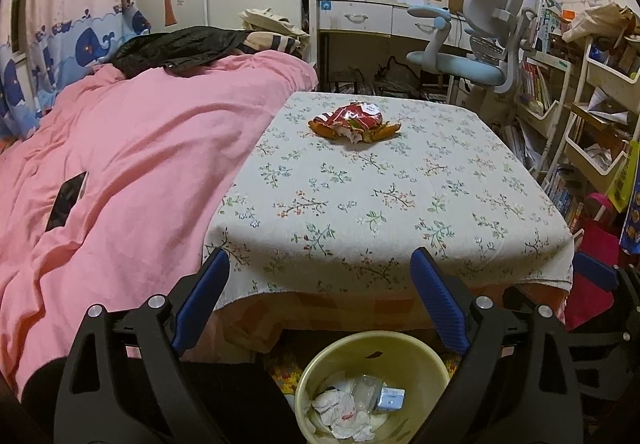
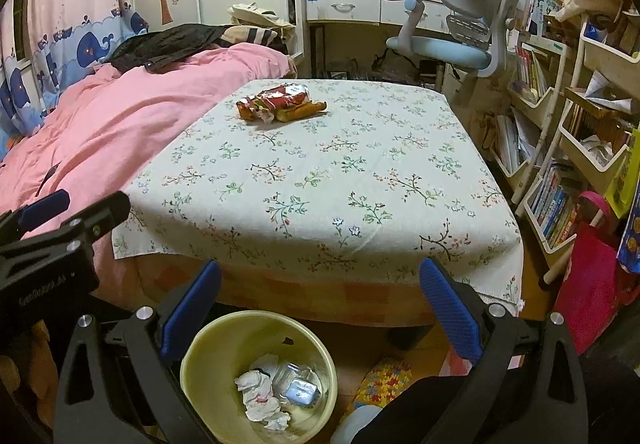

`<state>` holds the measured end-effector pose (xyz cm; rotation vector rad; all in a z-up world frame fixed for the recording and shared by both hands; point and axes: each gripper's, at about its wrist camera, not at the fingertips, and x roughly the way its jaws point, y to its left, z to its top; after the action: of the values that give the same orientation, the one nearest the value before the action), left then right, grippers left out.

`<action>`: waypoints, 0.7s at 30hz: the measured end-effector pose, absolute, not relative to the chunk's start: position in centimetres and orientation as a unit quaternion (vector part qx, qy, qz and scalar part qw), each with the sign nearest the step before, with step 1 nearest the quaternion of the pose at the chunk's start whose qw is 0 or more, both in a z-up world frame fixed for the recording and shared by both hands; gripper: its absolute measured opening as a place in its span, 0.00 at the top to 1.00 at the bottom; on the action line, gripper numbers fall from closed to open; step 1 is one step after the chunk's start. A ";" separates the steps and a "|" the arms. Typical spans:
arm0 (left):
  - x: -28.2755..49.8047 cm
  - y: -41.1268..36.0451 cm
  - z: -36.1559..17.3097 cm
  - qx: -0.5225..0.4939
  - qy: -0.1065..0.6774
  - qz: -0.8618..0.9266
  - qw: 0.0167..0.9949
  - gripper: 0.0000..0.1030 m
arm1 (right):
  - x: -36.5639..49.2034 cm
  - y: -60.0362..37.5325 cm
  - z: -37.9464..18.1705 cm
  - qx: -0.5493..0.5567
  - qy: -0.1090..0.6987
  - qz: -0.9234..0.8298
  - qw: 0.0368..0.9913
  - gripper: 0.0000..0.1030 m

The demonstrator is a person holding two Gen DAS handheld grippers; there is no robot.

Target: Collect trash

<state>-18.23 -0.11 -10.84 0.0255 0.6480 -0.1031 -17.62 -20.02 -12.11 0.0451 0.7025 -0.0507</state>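
I see matt woven floral cloth over the surface, a glossy crinkled foil wrapper, a smooth plastic bin holding crumpled paper, and ribbed blue rubbery pads.

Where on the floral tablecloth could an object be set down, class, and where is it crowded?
The tablecloth is bare from its near edge up to the red snack wrapper and peel scraps near the far side, and right of them too. The yellow bin below already holds crumpled tissue; the shelves on the right are crammed.
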 end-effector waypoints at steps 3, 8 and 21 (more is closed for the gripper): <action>-17.5 -0.1 -10.4 0.013 0.313 -0.050 0.948 0.14 | -17.5 -19.9 -12.1 0.020 0.344 -0.025 0.938 0.07; -16.5 0.1 -9.7 0.013 0.304 -0.049 0.951 0.13 | -17.4 -19.9 -12.1 0.020 0.344 -0.025 0.938 0.07; -14.5 -0.7 -9.7 0.027 0.313 -0.053 0.948 0.12 | -15.7 -19.6 -12.0 0.019 0.357 -0.018 0.934 0.07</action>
<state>-14.54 -0.66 -9.68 0.0554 0.6370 -0.1085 -15.72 -19.57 -11.96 0.0396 0.7310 -0.0371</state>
